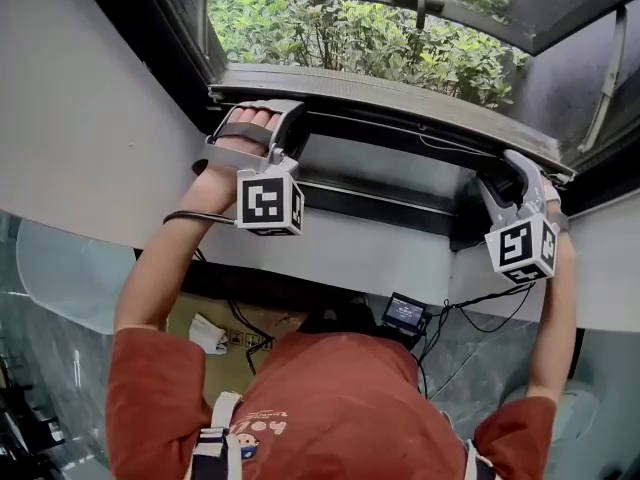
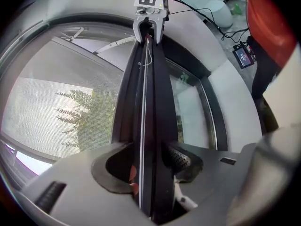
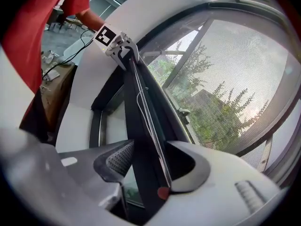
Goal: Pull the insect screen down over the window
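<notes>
The insect screen's dark pull bar runs across the window opening, with green bushes beyond it. My left gripper is shut on the bar's left end and my right gripper on its right end. In the left gripper view the bar passes between the jaws of the left gripper and runs up to the right gripper; grey mesh lies to its left. In the right gripper view the bar is clamped in the right gripper, with mesh on the right.
White wall flanks the window on both sides. A dark lower frame rail sits below the bar. A cardboard box, a small screen device and cables lie on the floor beneath. The outer glass sash is swung outward.
</notes>
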Motion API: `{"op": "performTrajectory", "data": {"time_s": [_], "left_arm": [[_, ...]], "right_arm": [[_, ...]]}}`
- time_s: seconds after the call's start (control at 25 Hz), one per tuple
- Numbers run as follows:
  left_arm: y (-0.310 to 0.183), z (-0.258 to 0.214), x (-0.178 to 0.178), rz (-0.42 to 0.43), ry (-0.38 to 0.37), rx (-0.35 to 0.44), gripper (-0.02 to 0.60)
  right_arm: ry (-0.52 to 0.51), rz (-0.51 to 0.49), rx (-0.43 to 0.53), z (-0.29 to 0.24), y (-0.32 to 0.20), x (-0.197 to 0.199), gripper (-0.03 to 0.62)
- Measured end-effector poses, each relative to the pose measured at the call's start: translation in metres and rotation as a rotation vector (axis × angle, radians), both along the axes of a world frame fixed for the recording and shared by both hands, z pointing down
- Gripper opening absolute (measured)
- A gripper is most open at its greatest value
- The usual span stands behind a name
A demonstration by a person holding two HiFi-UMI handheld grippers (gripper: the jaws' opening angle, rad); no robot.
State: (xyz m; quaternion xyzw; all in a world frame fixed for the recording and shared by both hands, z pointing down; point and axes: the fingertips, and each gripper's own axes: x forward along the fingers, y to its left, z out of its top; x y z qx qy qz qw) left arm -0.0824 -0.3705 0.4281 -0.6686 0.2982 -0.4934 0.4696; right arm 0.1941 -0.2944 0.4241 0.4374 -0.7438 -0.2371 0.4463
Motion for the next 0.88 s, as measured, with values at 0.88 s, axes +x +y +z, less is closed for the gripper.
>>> {"op": "performTrajectory", "data": {"time_s": [0.88], "left_arm": [[-0.0046, 0.0084, 0.0042, -0.011, 0.057, 0.026, 0.183]], "right_arm": [[-0.020, 0.015, 0.089, 0.0097, -0.0070, 0.0042, 0.229]]}}
